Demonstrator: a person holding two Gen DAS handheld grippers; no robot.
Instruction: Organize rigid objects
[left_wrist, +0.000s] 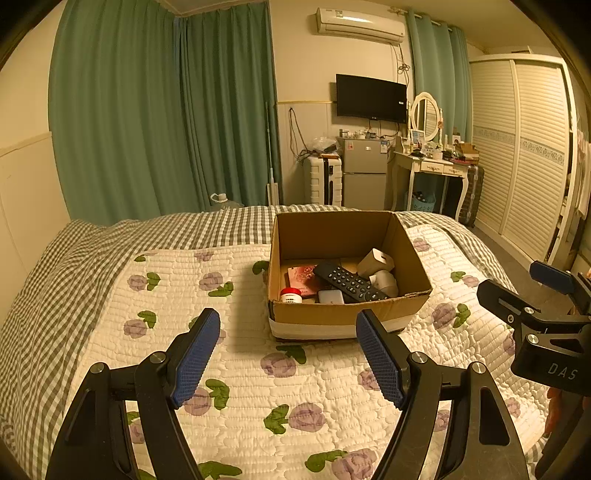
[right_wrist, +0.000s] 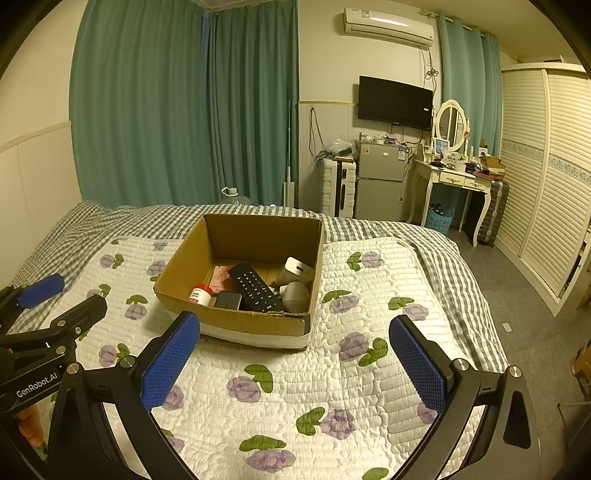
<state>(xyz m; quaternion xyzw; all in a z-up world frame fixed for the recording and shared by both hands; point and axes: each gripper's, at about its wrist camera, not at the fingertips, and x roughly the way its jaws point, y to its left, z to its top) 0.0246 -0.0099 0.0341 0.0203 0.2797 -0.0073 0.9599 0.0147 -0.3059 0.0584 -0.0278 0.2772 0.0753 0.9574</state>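
A cardboard box (left_wrist: 413, 254) stands on the bed; it also shows in the right wrist view (right_wrist: 177, 269). In it lie a black remote (left_wrist: 349, 282) (right_wrist: 255, 288), a red-capped jar (left_wrist: 291, 295) (right_wrist: 201, 293), a small dark case (left_wrist: 330, 296) (right_wrist: 228, 300), a pink booklet (left_wrist: 303, 277), a beige carton (left_wrist: 375, 262) (right_wrist: 295, 269) and a grey rounded object (left_wrist: 384, 282) (right_wrist: 295, 293). My left gripper (left_wrist: 288, 325) is open and empty, in front of the box. My right gripper (right_wrist: 295, 332) is open and empty, in front of the box and to its right.
The bed has a white flowered quilt (left_wrist: 240, 369) over a checked sheet (left_wrist: 55, 266). The right gripper shows at the right edge of the left wrist view (left_wrist: 546, 295). Beyond the bed stand a fridge (left_wrist: 364, 170), a dressing table (left_wrist: 432, 166) and a wardrobe (left_wrist: 524, 147).
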